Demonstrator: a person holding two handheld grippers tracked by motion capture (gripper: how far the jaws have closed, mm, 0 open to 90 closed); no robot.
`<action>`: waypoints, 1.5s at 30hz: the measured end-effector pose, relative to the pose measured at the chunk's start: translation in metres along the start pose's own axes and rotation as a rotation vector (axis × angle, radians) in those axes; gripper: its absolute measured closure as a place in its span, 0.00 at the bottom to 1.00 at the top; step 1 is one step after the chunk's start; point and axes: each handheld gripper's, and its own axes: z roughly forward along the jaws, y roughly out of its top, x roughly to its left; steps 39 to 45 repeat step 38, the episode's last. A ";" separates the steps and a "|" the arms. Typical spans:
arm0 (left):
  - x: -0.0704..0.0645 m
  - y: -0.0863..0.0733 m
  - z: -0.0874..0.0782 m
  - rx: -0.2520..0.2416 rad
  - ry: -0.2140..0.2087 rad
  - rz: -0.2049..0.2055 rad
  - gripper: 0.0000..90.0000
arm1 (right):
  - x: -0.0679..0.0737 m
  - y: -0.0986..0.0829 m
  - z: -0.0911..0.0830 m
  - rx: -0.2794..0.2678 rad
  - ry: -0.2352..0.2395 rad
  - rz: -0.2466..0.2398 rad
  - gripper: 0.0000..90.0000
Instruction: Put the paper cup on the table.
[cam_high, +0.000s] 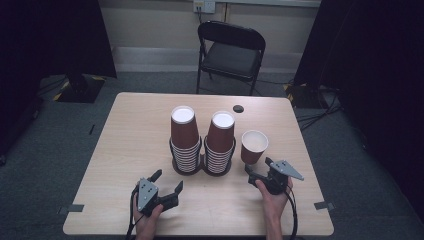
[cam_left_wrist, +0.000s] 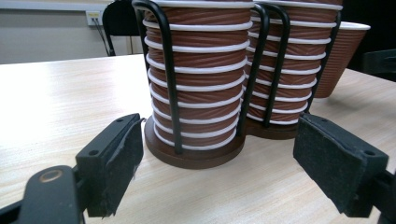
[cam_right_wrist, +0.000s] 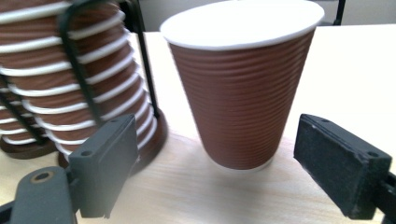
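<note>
Two stacks of ribbed brown paper cups stand in black wire holders mid-table, the left stack (cam_high: 184, 140) (cam_left_wrist: 196, 84) beside the right stack (cam_high: 220, 142) (cam_left_wrist: 292, 70) (cam_right_wrist: 70, 84). A single upright brown cup (cam_high: 253, 146) (cam_right_wrist: 243, 93) (cam_left_wrist: 341, 56) stands just right of them. My left gripper (cam_high: 167, 180) (cam_left_wrist: 219, 154) is open, a little in front of the left stack and touching nothing. My right gripper (cam_high: 258, 166) (cam_right_wrist: 219, 163) is open just before the single cup, one jaw on each side of its base, with gaps on both sides.
The wooden table (cam_high: 130, 130) has bare surface to the left of the stacks and along the front edge. A small black round cap (cam_high: 238, 108) sits near the far edge. A black folding chair (cam_high: 230, 50) stands beyond the table.
</note>
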 end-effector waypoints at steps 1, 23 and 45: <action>0.000 0.000 0.000 0.001 0.001 -0.002 0.18 | 0.002 0.000 -0.003 -0.011 0.004 0.001 0.14; 0.001 0.000 -0.002 0.012 0.027 -0.033 0.18 | 0.059 -0.027 -0.034 -0.136 0.033 -0.043 0.18; 0.001 -0.001 -0.004 -0.003 0.030 -0.031 0.18 | 0.074 -0.037 -0.035 -0.147 0.052 -0.110 0.15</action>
